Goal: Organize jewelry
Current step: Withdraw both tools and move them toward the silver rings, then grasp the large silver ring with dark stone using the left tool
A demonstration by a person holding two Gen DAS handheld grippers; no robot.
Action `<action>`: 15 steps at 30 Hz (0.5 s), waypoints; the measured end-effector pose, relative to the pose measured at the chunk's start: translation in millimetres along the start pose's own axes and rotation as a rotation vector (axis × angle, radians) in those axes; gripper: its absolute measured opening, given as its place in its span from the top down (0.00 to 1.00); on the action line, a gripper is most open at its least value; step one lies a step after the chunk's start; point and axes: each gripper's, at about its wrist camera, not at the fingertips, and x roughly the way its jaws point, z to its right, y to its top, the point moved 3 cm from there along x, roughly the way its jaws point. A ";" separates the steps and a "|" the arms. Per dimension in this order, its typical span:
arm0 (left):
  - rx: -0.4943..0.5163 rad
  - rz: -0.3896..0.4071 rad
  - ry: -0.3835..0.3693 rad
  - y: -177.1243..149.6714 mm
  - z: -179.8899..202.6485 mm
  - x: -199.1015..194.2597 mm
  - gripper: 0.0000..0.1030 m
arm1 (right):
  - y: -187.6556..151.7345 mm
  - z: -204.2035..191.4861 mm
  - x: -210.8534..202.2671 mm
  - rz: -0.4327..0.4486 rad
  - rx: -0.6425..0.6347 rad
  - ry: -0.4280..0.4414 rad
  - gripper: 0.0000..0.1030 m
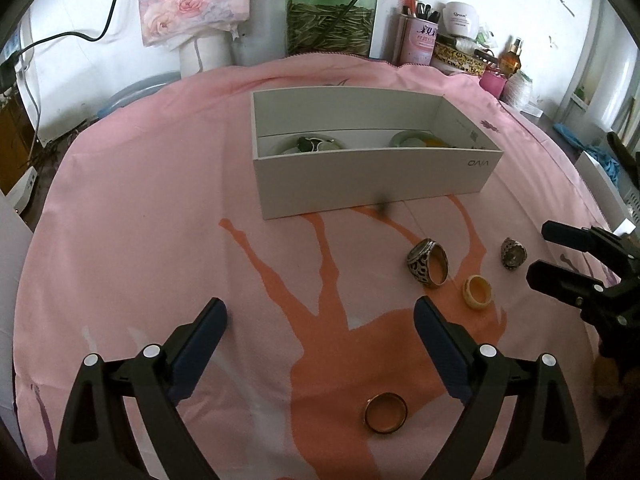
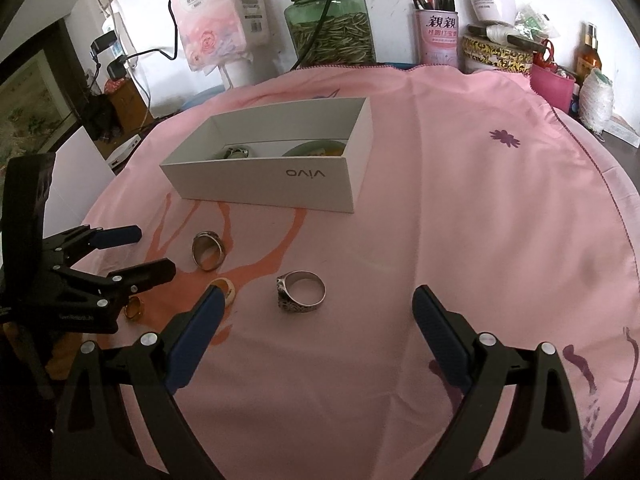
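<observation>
A white vivo box point(image 1: 372, 178) point(image 2: 264, 182) sits on the pink cloth and holds jade bangles and pendants. Loose rings lie in front of it. A gold band point(image 1: 385, 413) point(image 2: 135, 306) lies between my left gripper's open fingers. A large silver ring with a gold inside point(image 1: 428, 262) point(image 2: 208, 250), a yellow ring point(image 1: 477, 292) point(image 2: 227, 289) and a silver filigree ring point(image 1: 513, 253) point(image 2: 301, 291) lie further right. My left gripper point(image 1: 320, 320) point(image 2: 156, 252) is open and empty. My right gripper point(image 2: 316, 306) point(image 1: 538, 254) is open and empty, just short of the filigree ring.
Along the back wall stand a green glass jar point(image 1: 332, 16), a pink tissue pack point(image 1: 192, 0), a pink pen tin point(image 1: 418, 36), a white cream jar point(image 1: 462, 19) and a bottle point(image 1: 512, 56). The table's edge drops off at left and right.
</observation>
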 end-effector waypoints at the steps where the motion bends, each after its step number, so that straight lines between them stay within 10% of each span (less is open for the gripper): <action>1: 0.002 -0.001 0.001 -0.1 -0.2 0.1 0.10 | -0.2 0.0 -0.2 0.000 0.000 0.001 0.13; 15: 0.010 0.008 0.040 0.7 4.2 0.6 0.09 | -0.1 3.8 -1.9 0.014 0.022 -0.014 0.13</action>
